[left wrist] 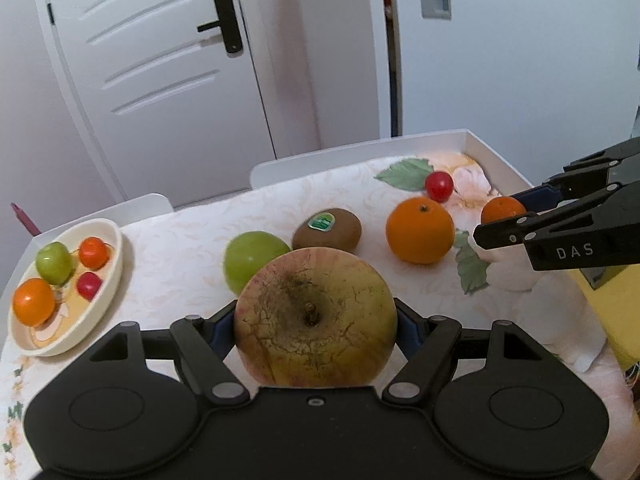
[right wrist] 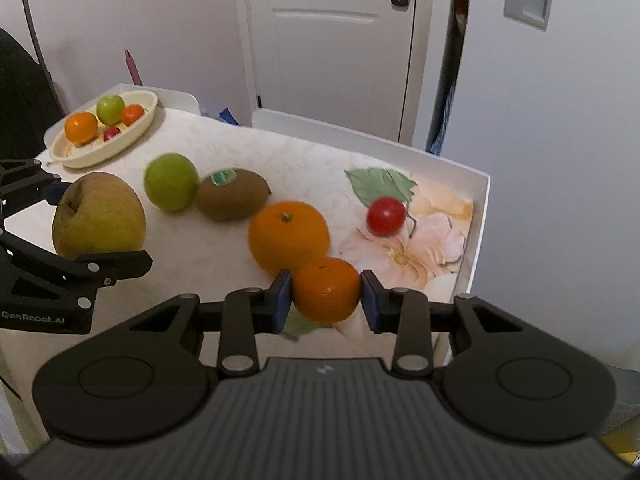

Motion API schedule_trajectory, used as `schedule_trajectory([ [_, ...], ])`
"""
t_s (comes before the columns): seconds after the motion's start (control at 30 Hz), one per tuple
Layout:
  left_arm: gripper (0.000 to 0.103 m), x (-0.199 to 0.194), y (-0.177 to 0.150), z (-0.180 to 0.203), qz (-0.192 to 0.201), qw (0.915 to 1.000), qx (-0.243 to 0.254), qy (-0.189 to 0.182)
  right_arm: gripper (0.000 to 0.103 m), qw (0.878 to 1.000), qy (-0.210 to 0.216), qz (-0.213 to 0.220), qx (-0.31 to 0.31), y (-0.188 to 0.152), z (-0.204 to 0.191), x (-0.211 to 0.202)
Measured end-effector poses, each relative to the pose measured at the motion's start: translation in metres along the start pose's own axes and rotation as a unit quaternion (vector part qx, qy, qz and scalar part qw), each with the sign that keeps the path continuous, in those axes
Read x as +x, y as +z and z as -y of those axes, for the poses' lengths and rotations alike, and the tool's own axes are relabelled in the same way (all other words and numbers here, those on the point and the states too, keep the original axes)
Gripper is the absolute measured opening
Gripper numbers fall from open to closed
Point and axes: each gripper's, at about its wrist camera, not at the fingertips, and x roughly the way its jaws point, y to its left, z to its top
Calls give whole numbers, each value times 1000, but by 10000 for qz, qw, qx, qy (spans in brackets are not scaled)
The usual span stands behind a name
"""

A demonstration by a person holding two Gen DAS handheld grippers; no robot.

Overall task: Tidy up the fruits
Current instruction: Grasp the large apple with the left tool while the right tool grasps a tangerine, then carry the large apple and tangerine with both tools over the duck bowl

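My left gripper is shut on a big yellow-red apple, also seen in the right wrist view. My right gripper is shut on a small mandarin, seen from the left wrist too. On the table lie a green apple, a kiwi, a large orange and a cherry tomato. A cream oval plate at the far left holds an orange, a green apple, a small mandarin and a red fruit.
The flowered tablecloth covers a white table with a raised rim at the right. A white chair back stands behind the table. A white door is beyond. A yellow object lies at the right edge.
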Motion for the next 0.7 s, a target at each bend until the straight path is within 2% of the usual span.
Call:
schedule_trajectory([
  [0.37, 79, -48, 10, -49, 182, 9984, -384, 365, 51, 9993, 271, 245, 18, 39, -45, -28],
  [0.7, 79, -70, 12, -120, 205, 9958, -645, 623, 51, 9974, 616, 359, -97, 80, -108, -22],
])
